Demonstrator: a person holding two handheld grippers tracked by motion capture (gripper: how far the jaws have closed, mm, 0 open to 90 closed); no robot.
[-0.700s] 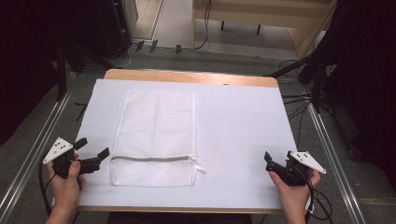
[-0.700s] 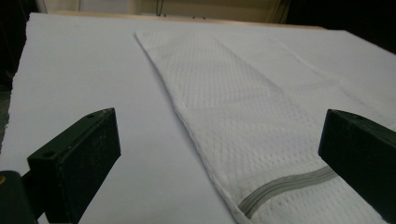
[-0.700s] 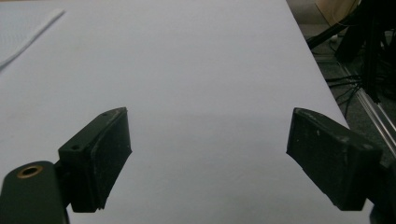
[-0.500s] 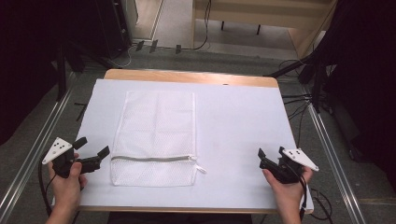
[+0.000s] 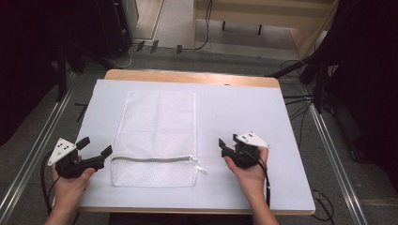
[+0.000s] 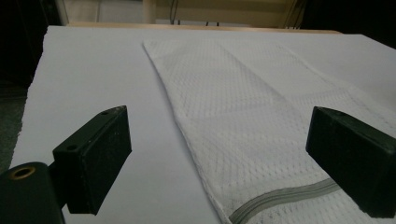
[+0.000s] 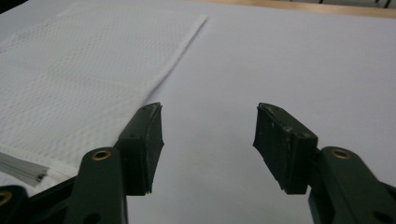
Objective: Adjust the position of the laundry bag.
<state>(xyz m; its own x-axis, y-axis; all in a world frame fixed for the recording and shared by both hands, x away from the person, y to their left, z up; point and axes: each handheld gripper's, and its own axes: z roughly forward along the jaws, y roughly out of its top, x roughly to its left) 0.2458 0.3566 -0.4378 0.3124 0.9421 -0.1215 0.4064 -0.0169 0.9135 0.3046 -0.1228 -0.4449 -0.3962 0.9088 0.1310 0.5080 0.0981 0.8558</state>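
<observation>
White mesh, a flat rectangular laundry bag (image 5: 156, 138) with a grey zipper (image 5: 152, 159) running across near its close end, lies on the pale sheet covering the wooden desk (image 5: 244, 117), left of centre and with its zipper end toward the person. The main change over the last moment is on the right: the right claw (image 5: 227, 146), which was out near the desk's right edge, has slid inward and now sits near the bag's right side, close to the zipper's white pull tab (image 5: 201, 168) but apart from it. Its jaws are spread with nothing between them; its own view looks along the bag's right edge (image 7: 173, 60) with bare sheet between the jaws. The left claw (image 5: 96, 149) has barely moved: it hovers just beside the bag's left edge at the zipper's height, jaws wide apart, the bag's corner and zipper end (image 6: 280, 198) lying between them in its own view, though whether a jaw touches the fabric is hard to tell from this angle. This reads as both claws closing in on the zipper end, left to hold the fabric, right probably to take the pull; no grasp is made yet.
</observation>
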